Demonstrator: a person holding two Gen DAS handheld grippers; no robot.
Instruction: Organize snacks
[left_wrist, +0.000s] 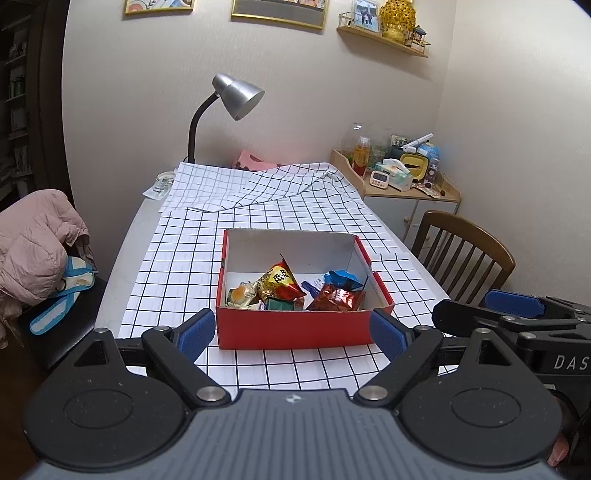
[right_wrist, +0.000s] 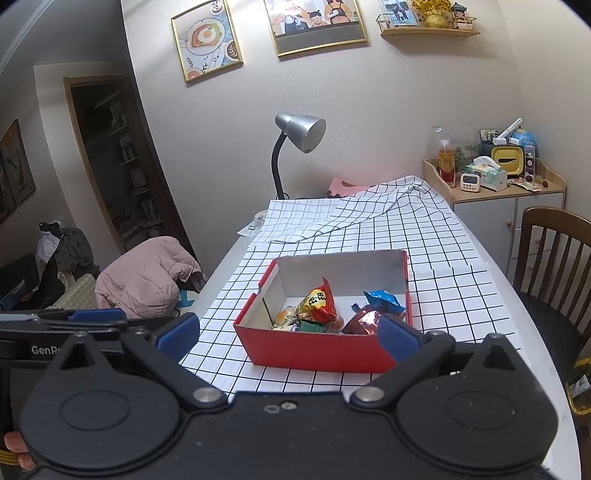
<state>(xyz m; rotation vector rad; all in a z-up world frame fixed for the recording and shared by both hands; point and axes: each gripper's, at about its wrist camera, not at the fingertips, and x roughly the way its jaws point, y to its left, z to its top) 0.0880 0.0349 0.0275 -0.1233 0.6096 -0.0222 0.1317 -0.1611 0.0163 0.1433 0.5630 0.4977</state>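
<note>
A red box (left_wrist: 291, 328) with white inner walls stands on the checked tablecloth (left_wrist: 177, 266). Inside lie several snack packets: a red-and-yellow one (left_wrist: 282, 282), a blue one (left_wrist: 341, 278), a brown-red foil one (left_wrist: 338, 299) and a clear one with an orange sweet (left_wrist: 242, 293). My left gripper (left_wrist: 291, 332) is open just in front of the box, nothing between its blue pads. My right gripper (right_wrist: 288, 334) is open too, close before the same red box (right_wrist: 314, 350), which shows between its fingers. Each gripper appears at the edge of the other's view.
A silver desk lamp (left_wrist: 236, 96) stands at the table's far end. A wooden chair (left_wrist: 465, 251) is on the right, a pink jacket (left_wrist: 33, 243) on a seat on the left. A corner cabinet (left_wrist: 410, 192) carries bottles, tissues and a timer.
</note>
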